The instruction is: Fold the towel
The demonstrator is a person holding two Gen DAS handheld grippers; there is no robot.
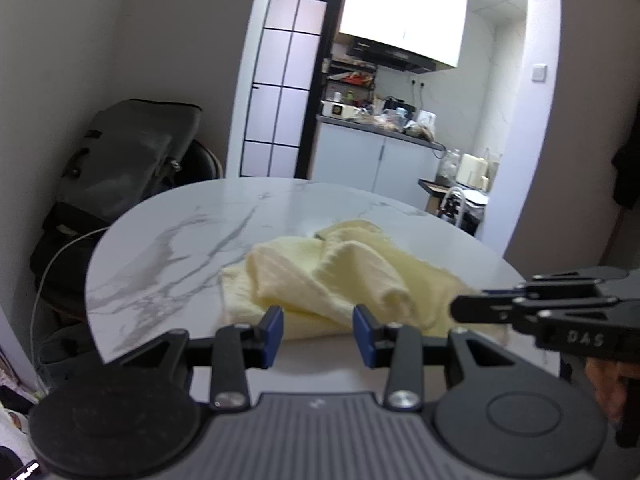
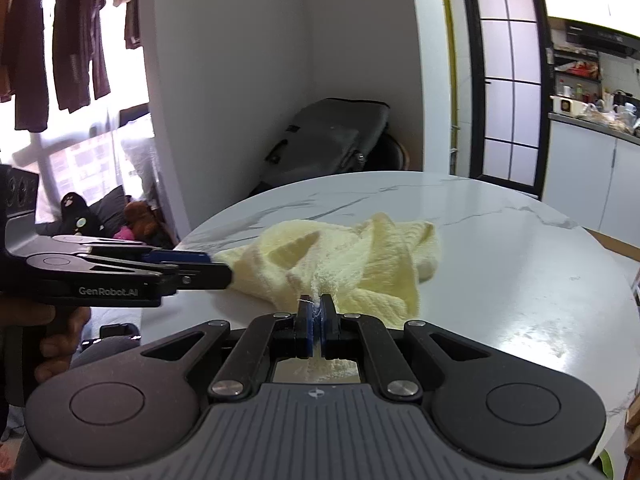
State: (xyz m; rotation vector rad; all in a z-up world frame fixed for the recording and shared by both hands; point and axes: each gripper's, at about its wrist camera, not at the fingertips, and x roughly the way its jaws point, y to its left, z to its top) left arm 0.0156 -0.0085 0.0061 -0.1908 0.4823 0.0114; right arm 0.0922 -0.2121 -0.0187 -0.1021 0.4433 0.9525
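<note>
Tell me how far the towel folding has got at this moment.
Nothing is folded yet: the yellow towel lies crumpled in a heap on the marble table. In hand: the right gripper is shut on a bit of the towel near its edge, while the left gripper is open, just short of the cloth. Left to do: grasp with the left, spread it flat, then make every fold.

Near edge of towel (image 1: pixel 320 276) hidden behind left gripper (image 1: pixel 318 334). Pinched corner lost between right gripper (image 2: pixel 316 322) pads. Table (image 2: pixel 500 280) cut off at right. Kitchen counter (image 1: pixel 380 124) clutter too small to identify.
</note>
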